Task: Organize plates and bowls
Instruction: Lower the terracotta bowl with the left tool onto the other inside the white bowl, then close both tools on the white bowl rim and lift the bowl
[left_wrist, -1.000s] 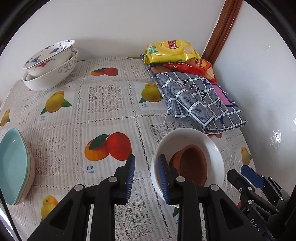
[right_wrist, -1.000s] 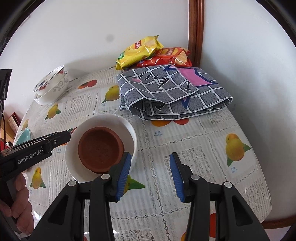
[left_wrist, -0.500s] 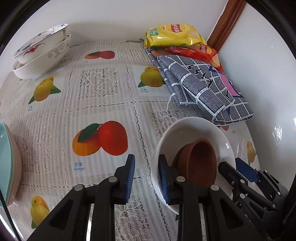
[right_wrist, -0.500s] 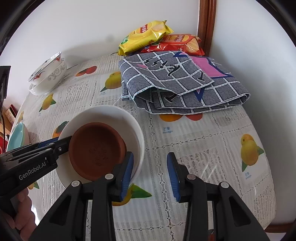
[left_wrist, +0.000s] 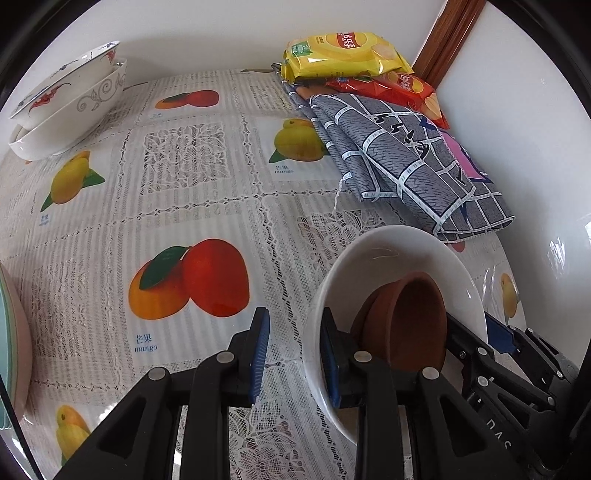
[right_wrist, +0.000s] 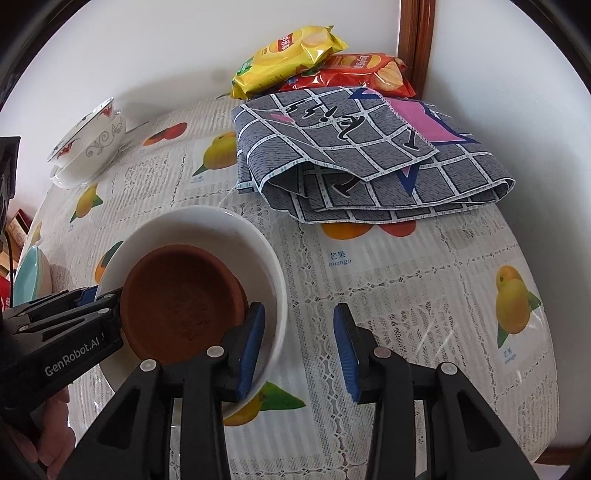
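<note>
A white bowl (left_wrist: 391, 258) (right_wrist: 207, 229) holds a brown clay dish (left_wrist: 410, 321) (right_wrist: 181, 295) on the fruit-print tablecloth. My left gripper (left_wrist: 295, 350) is open and straddles the bowl's left rim, one finger inside, one outside. My right gripper (right_wrist: 299, 347) is open and straddles the bowl's right rim the same way. Two stacked patterned white bowls (left_wrist: 70, 103) (right_wrist: 88, 147) stand at the far left. Stacked teal plates (left_wrist: 7, 350) (right_wrist: 33, 273) sit at the left edge.
A folded grey checked cloth (left_wrist: 406, 162) (right_wrist: 369, 155) lies at the far right by the wall. A yellow snack bag (left_wrist: 343, 51) (right_wrist: 288, 55) and a red one (left_wrist: 399, 88) (right_wrist: 354, 70) lie behind it. The table's edge curves close on the right.
Both grippers have moved in closer on the white bowl from either side, each now with one finger inside the rim. The bowl looks tilted or raised slightly.
</note>
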